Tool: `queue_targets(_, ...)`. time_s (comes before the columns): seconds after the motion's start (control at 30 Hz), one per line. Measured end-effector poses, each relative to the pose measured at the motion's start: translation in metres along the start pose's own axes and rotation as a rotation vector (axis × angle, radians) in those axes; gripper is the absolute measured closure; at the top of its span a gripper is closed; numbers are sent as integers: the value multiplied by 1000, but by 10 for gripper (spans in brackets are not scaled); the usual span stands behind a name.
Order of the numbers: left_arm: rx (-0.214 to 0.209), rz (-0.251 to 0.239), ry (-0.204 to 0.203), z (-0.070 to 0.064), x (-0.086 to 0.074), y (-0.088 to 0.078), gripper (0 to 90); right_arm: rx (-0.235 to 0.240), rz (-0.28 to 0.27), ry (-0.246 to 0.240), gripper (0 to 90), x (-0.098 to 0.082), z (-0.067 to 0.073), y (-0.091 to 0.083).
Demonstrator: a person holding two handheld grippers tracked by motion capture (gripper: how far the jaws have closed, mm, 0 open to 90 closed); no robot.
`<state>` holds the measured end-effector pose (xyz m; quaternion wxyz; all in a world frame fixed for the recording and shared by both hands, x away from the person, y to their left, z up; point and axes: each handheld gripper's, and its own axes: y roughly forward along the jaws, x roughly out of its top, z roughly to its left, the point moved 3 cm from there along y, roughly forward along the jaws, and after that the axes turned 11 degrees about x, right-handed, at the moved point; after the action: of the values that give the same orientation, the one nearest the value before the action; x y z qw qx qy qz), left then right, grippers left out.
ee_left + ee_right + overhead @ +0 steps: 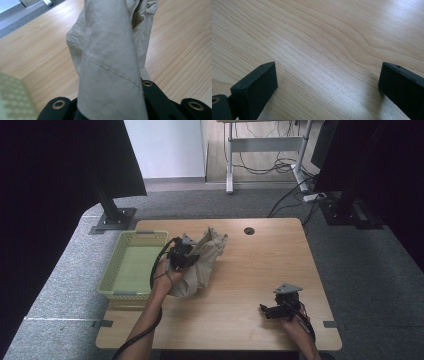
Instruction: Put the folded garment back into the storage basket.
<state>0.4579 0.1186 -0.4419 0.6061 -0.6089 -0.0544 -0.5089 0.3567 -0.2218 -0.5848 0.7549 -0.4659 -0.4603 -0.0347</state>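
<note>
Left gripper point(186, 251) is clamping its fingers on the beige cloth point(202, 265), which is hanging onto the counter point(260, 265) beside the green basket point(112, 270). Right gripper point(267, 310) is resting, fingers wide apart, holding nothing.

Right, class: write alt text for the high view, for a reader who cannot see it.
A person's left tongs grip a crumpled beige cloth and lift part of it off a wooden table, beside a pale green basket at the table's left edge. The right tongs rest open near the front right corner, holding nothing.
</note>
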Motion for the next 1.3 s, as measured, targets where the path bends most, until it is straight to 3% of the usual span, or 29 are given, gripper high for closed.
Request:
queue_targets(0.13,3,-12,-22,15,2,-18,808,0,0,0,19,0,0,0)
queue_targets(0.4,65,-19,-45,51,0,-52,808,0,0,0,19,0,0,0)
queue_targets(0.67,127,-5,-87,91,-13,-70,808,-1,-1,0,19,0,0,0)
queue_targets(1.0,198,45,-119,128,-41,-68,807,-1,0,1,19,0,0,0)
queue_targets(1.3,241,146,-107,152,-73,-41,806,-1,0,1,19,0,0,0)
